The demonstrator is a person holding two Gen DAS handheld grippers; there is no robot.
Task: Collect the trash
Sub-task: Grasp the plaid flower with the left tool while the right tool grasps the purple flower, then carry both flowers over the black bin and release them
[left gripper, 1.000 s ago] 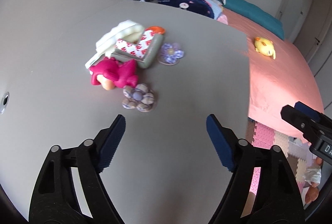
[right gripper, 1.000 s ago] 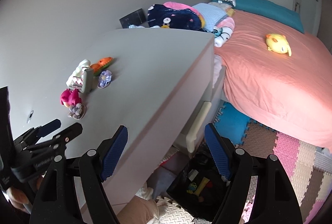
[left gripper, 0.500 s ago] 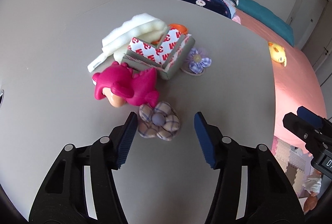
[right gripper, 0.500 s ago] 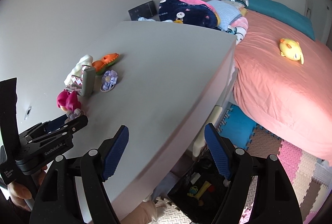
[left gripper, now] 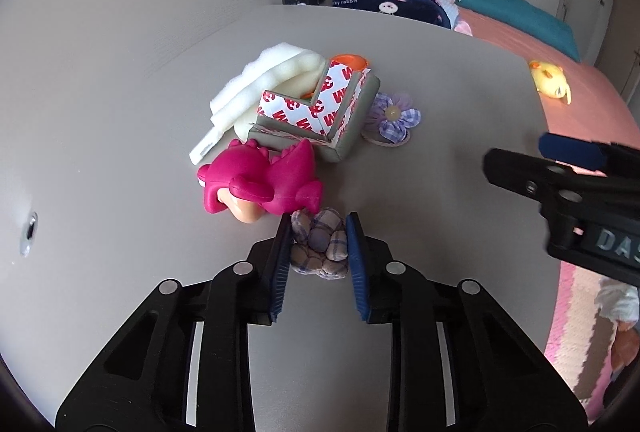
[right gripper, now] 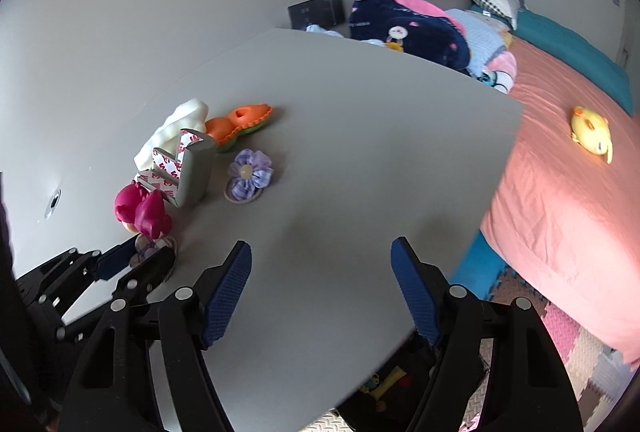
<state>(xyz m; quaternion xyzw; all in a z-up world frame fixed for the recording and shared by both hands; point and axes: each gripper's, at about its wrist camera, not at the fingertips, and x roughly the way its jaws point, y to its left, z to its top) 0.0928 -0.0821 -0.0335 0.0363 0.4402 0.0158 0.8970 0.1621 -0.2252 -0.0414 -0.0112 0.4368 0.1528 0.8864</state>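
Wide bare grey table [right gripper: 360,152] right of the clutter, its edge dropping toward the pink bed [right gripper: 560,192]. Left gripper [left gripper: 318,232] has closed in since a moment ago, its ribbed blue pads now pinching the plaid fabric flower [left gripper: 320,246] beside the glossy pink dino [left gripper: 260,180]. Right gripper [right gripper: 322,256] hovers spread wide, holding nothing.

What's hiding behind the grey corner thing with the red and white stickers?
Behind the grey corner guard lies crumpled white foam, and an orange and green toy pokes out beside it. The guard covers the toy's near end, so what else sits there cannot be seen.
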